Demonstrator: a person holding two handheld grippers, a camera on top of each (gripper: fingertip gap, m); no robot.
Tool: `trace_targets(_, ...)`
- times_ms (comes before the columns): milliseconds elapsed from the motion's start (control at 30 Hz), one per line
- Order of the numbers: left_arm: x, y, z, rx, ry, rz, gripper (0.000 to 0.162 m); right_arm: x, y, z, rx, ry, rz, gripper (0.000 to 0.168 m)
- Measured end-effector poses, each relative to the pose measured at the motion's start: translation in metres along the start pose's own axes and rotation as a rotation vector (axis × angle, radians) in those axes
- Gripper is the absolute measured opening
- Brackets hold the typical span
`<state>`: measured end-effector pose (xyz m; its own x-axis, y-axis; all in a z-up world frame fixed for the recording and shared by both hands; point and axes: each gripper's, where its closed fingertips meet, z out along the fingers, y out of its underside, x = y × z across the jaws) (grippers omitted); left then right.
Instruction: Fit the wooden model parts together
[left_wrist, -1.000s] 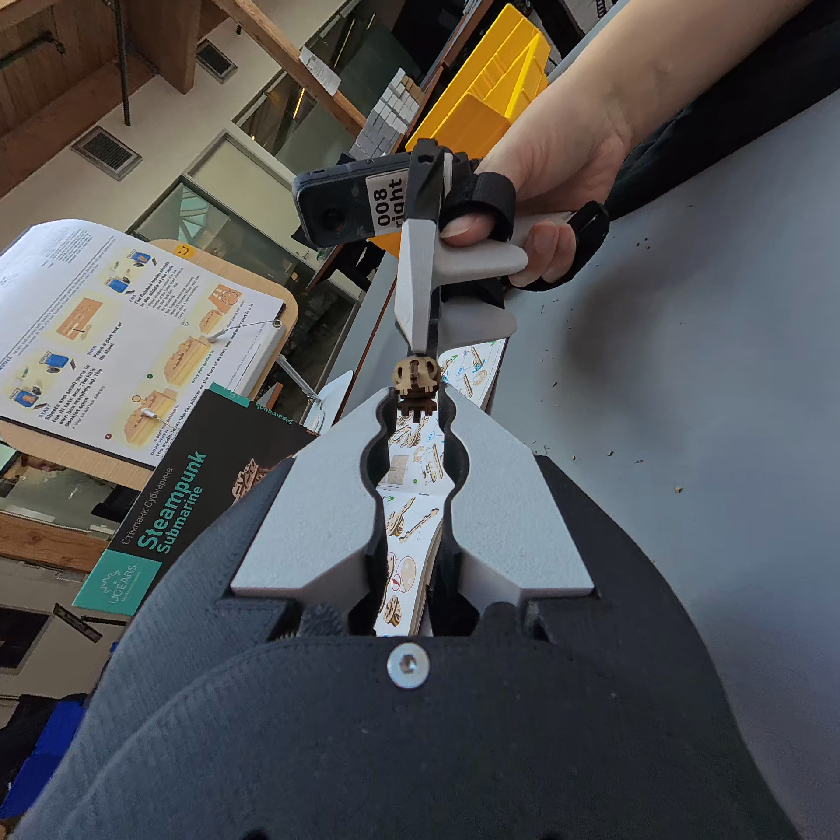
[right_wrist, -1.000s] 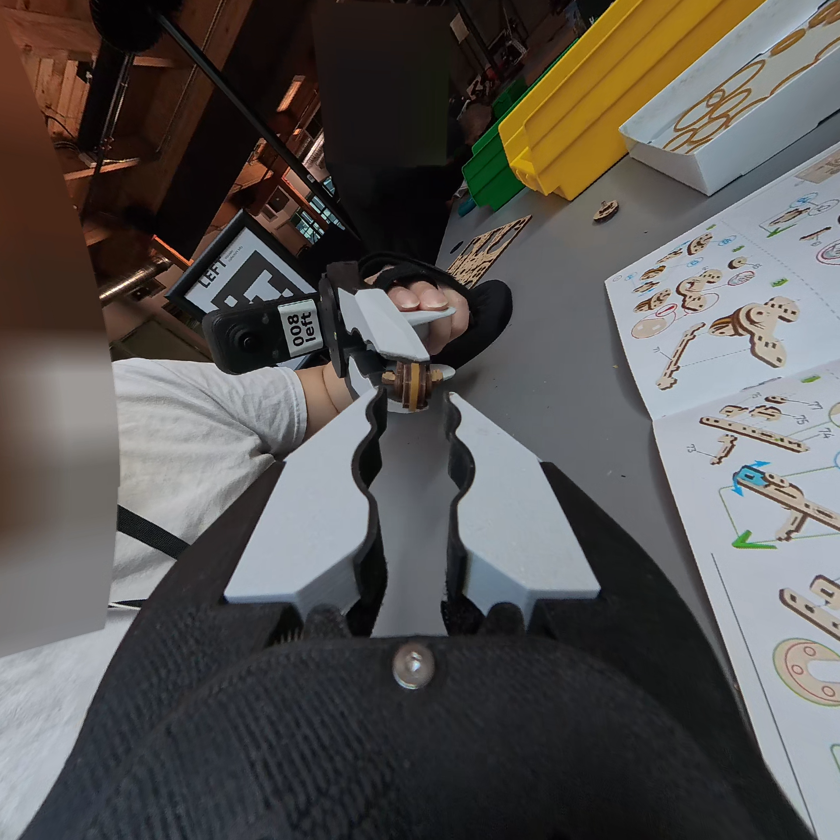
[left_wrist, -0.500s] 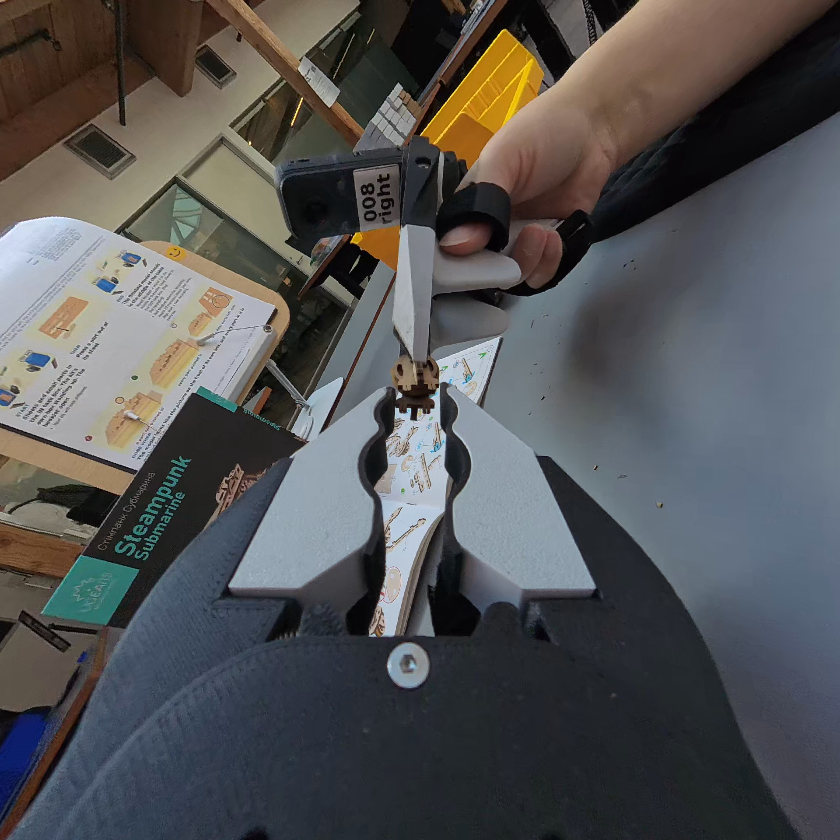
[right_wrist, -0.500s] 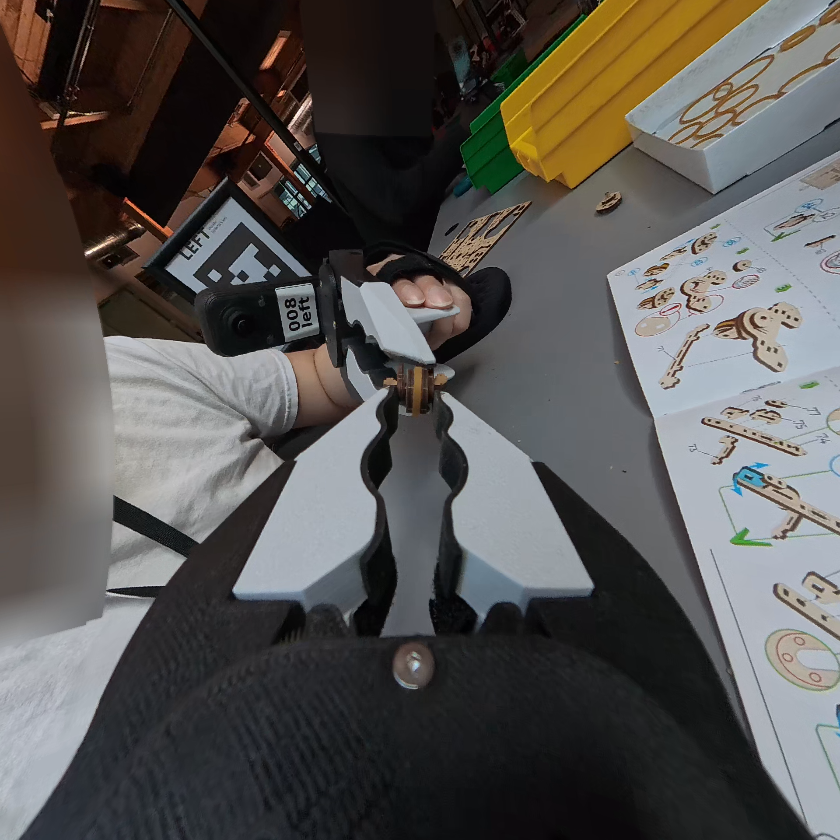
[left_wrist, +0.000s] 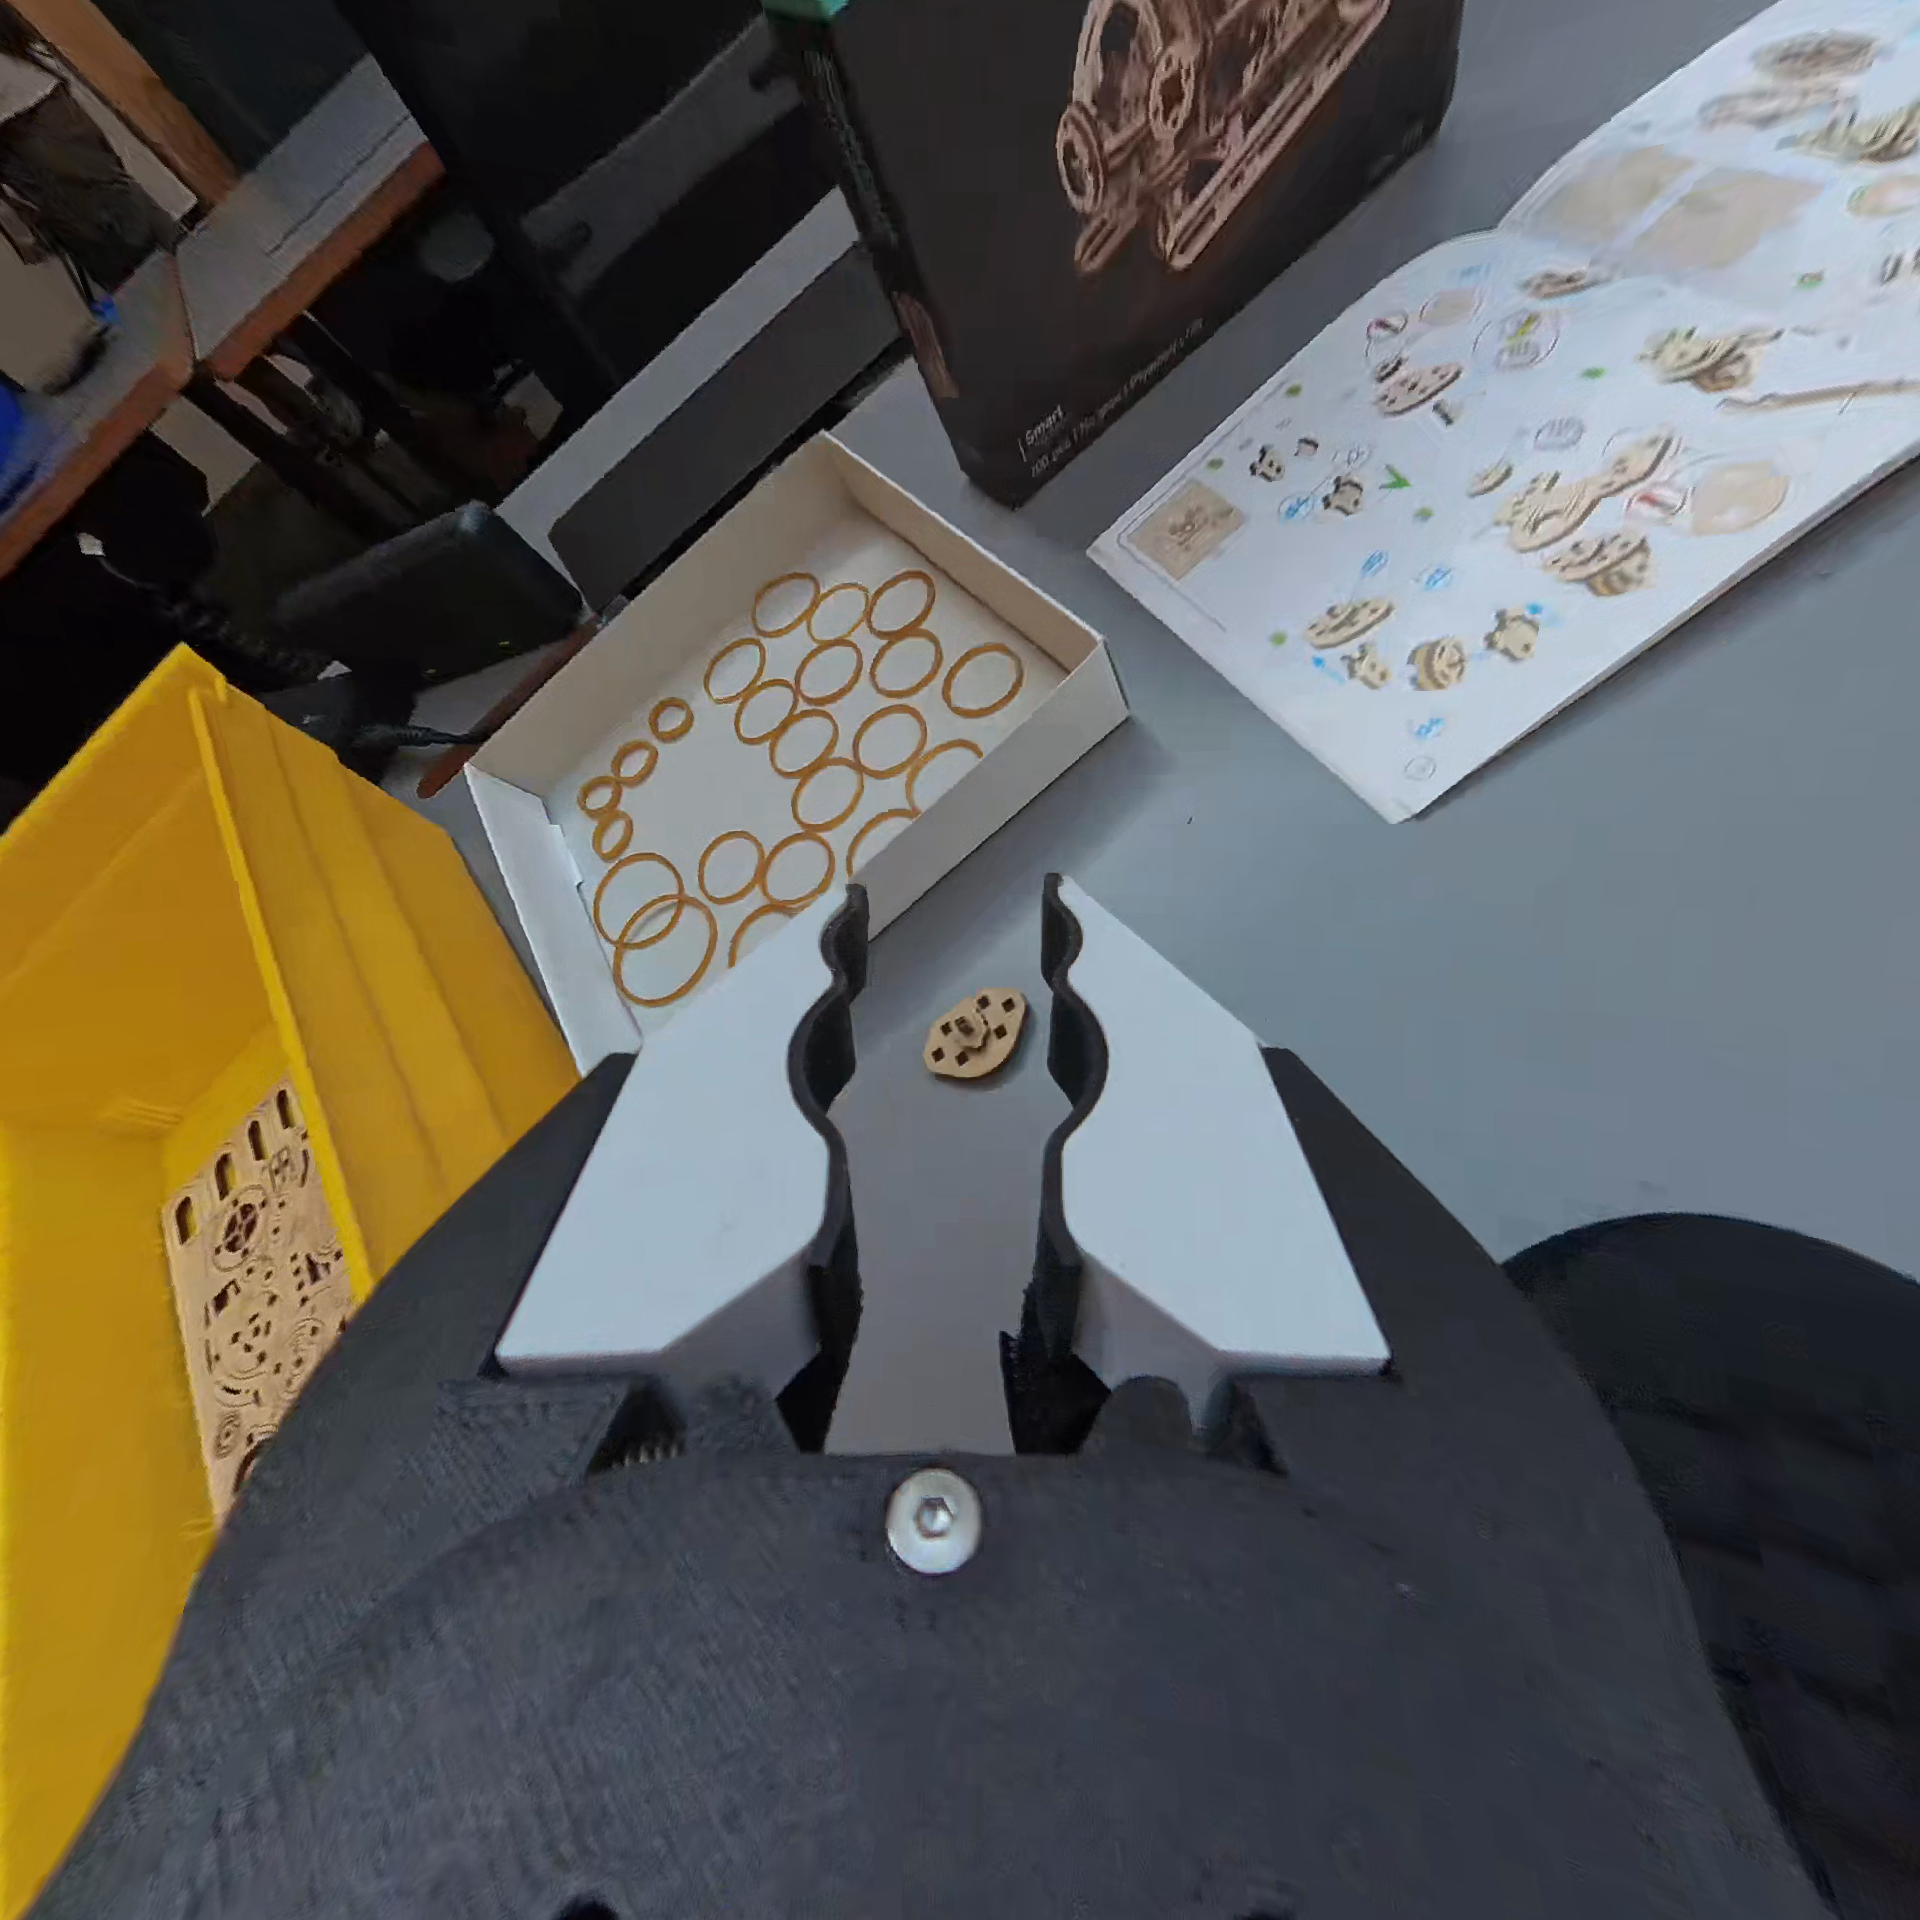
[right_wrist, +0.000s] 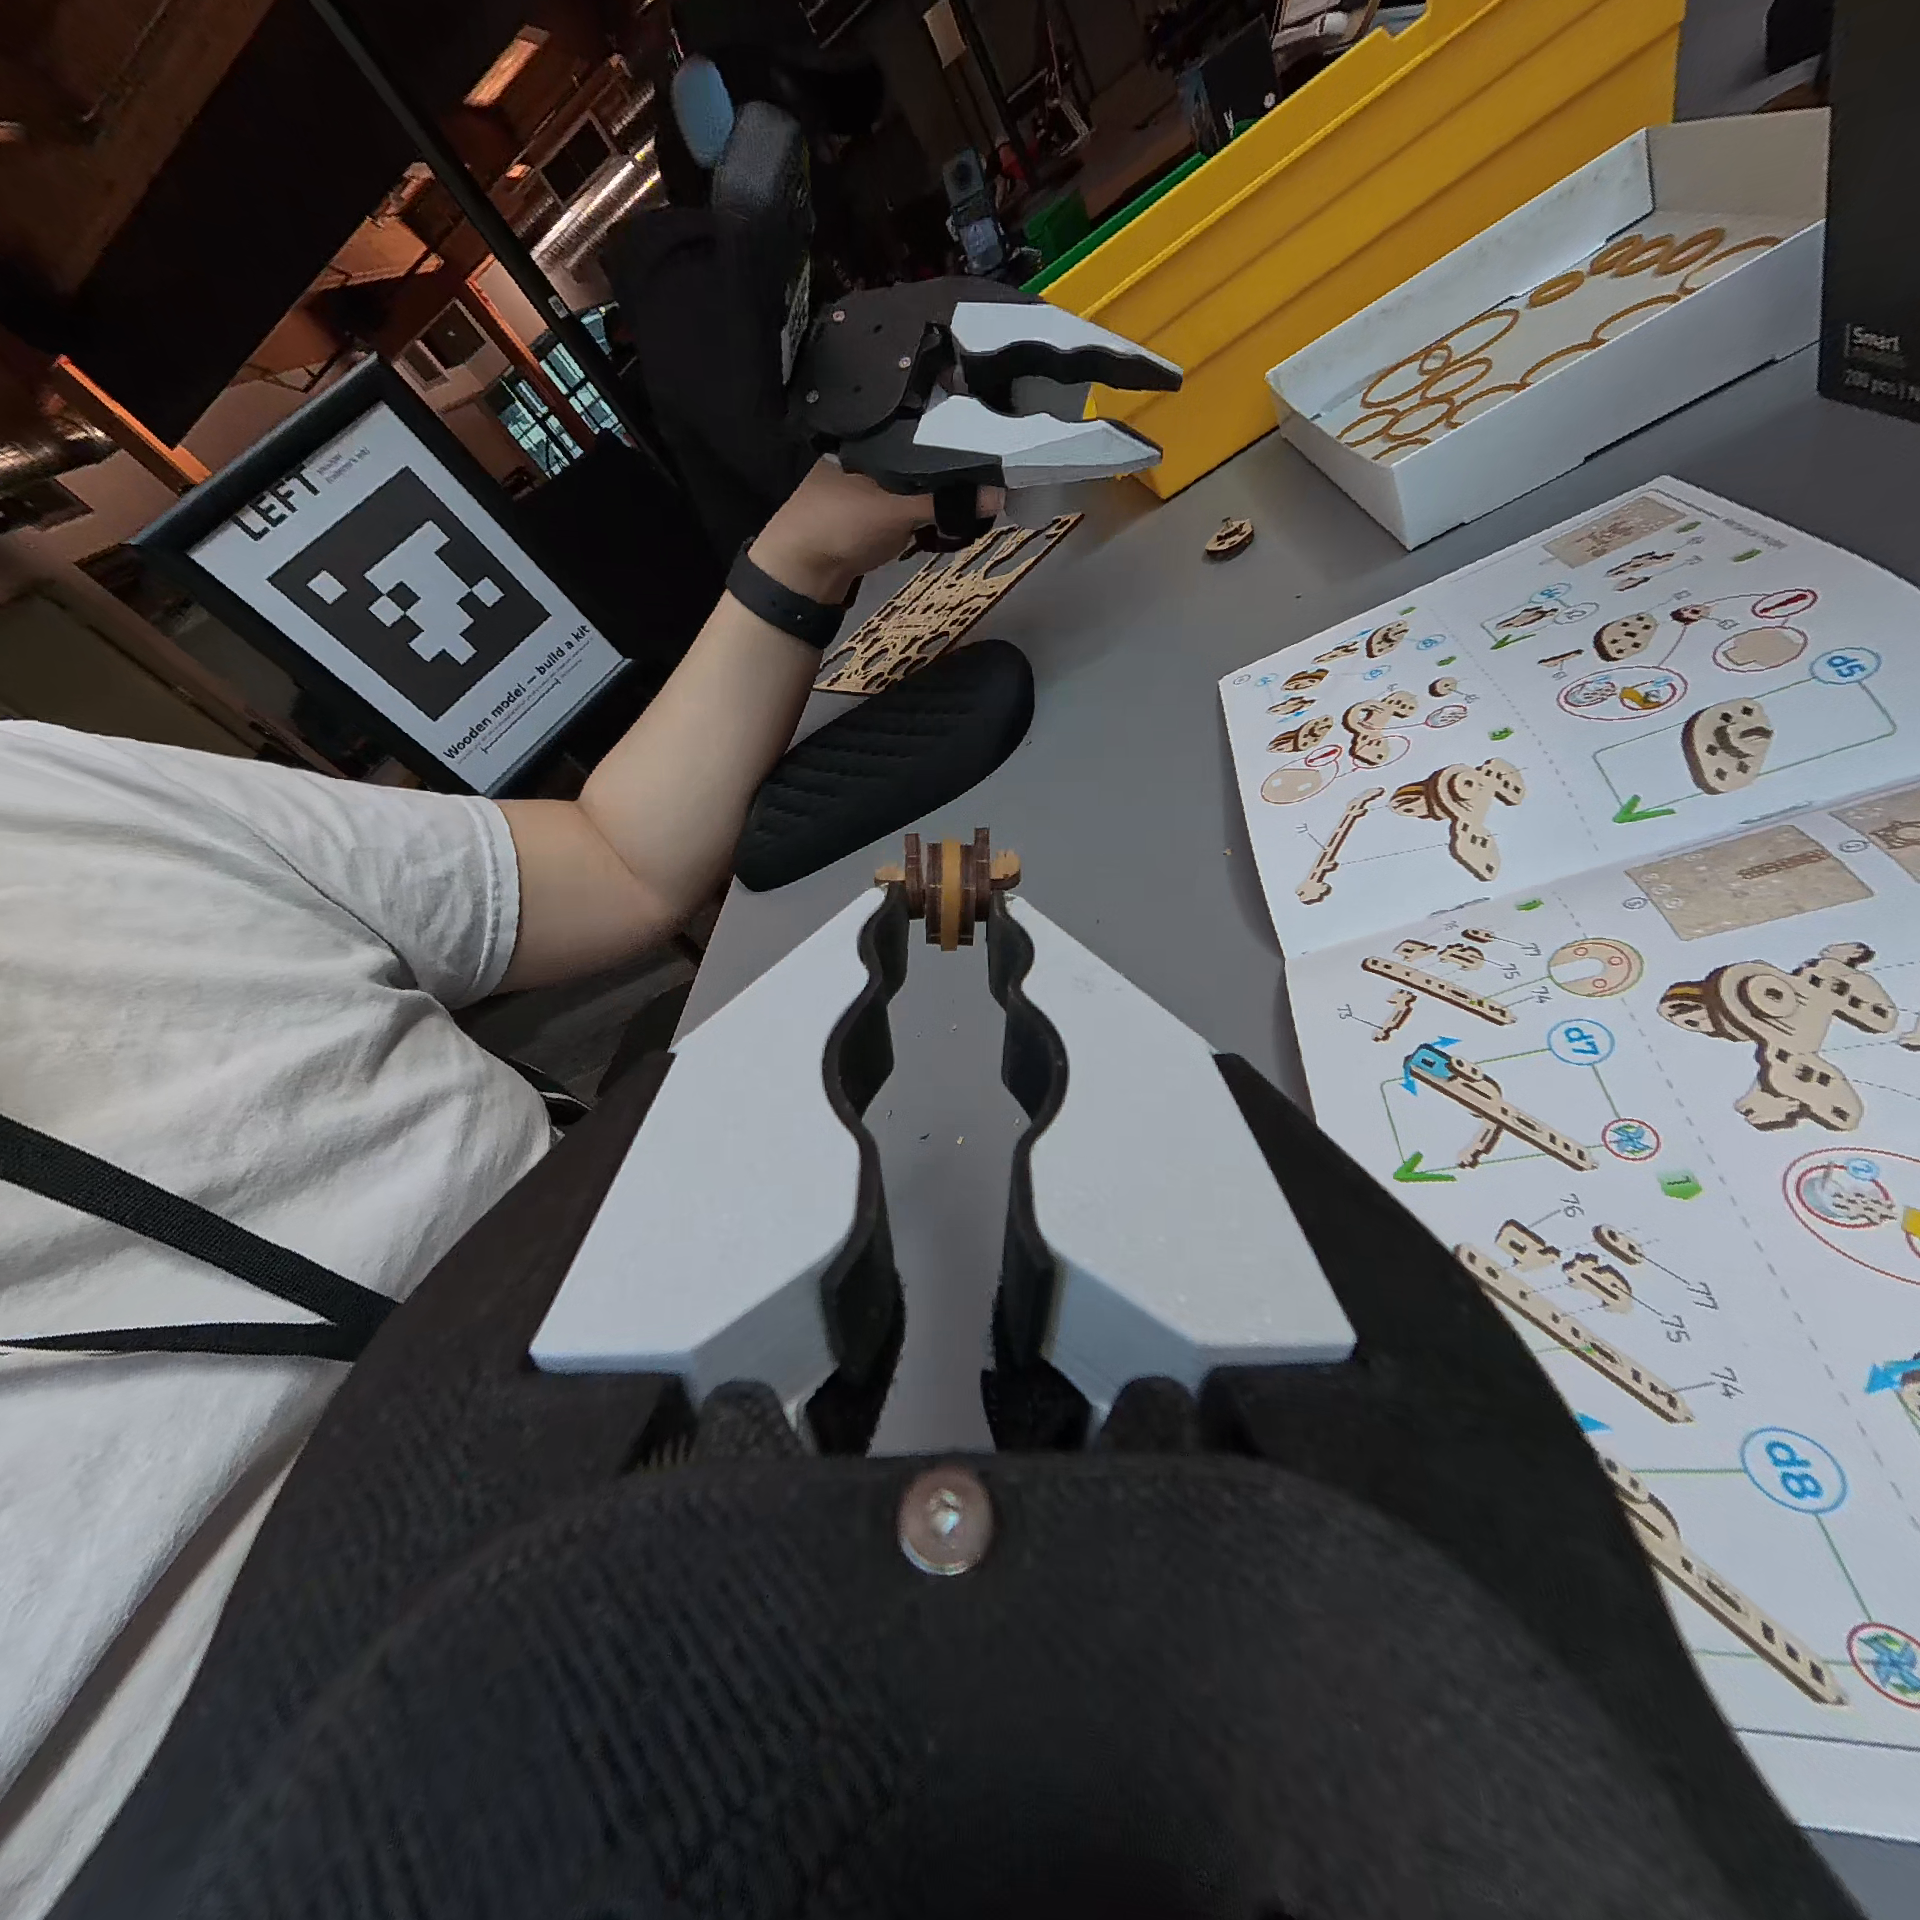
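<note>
Now separated: left gripper (left_wrist: 948, 914) swung away from the stacked wooden sub-assembly (right_wrist: 943, 885), fingers spread and empty, hovering over a flat wooden disc part (left_wrist: 975, 1032) lying on the grey surface (left_wrist: 1507, 1039) beside the white tray (left_wrist: 1091, 665). Sub-assembly left pinched at the tips of the right gripper (right_wrist: 943, 904), above the surface; axle axis horizontal, across the fingers, discs on edge. Probably reaching for the disc as the next piece.

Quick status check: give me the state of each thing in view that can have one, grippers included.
left gripper: open, empty, above the table
right gripper: shut on the wooden sub-assembly
wooden sub-assembly: held at the fingertips, off the table
small wooden disc: lying loose on the table
white box: open, rubber bands inside
instruction booklet: open, flat
</note>
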<state>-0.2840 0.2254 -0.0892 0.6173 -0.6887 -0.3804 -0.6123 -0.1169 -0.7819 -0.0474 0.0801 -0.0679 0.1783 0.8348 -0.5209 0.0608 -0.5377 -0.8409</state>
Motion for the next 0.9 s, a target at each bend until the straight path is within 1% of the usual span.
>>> trace_targets(67, -0.004, 0.022, 0.009, -0.114, 0.038, 0.060, 0.037, 0.000, 0.002, 0.002, -0.011, -0.004, -0.002, 0.014)
trace_targets(100, 0.000, 0.030, 0.013, -0.152, 0.101, 0.060, 0.038, -0.001, 0.003, 0.002, -0.014, -0.005, -0.003, 0.014)
trace_targets(133, 0.003, 0.034, 0.017, -0.171, 0.149, 0.048, 0.038, -0.001, 0.003, 0.002, -0.017, -0.004, -0.004, 0.014)
trace_targets(200, 0.002, 0.037, 0.022, -0.194, 0.202, 0.041, 0.043, -0.001, 0.003, 0.002, -0.015, -0.002, -0.008, 0.014)
trace_targets(267, 0.001, 0.043, 0.025, -0.233, 0.244, 0.057, 0.043, -0.001, 0.002, 0.001, -0.011, -0.003, -0.009, 0.014)
trace_targets(433, 0.005, 0.058, 0.031, -0.330, 0.309, 0.114, 0.043, 0.000, 0.002, 0.000, -0.008, -0.013, 0.006, 0.014)
trace_targets(467, 0.006, 0.060, 0.032, -0.343, 0.315, 0.118, 0.041, -0.001, 0.002, 0.001, -0.010, -0.014, 0.006, 0.014)
trace_targets(600, 0.008, 0.059, 0.035, -0.340, 0.331, 0.097, 0.035, -0.002, 0.003, 0.001, -0.016, -0.018, 0.002, 0.014)
trace_targets(667, 0.010, 0.060, 0.036, -0.341, 0.340, 0.096, 0.018, -0.003, 0.003, 0.002, -0.016, -0.019, 0.001, 0.014)
trace_targets(833, 0.010, 0.060, 0.034, -0.320, 0.319, 0.081, 0.017, -0.004, 0.003, 0.002, -0.017, -0.019, -0.002, 0.014)
trace_targets(900, 0.012, 0.056, 0.032, -0.295, 0.311, 0.070, 0.017, -0.004, 0.003, 0.003, -0.018, -0.019, -0.002, 0.014)
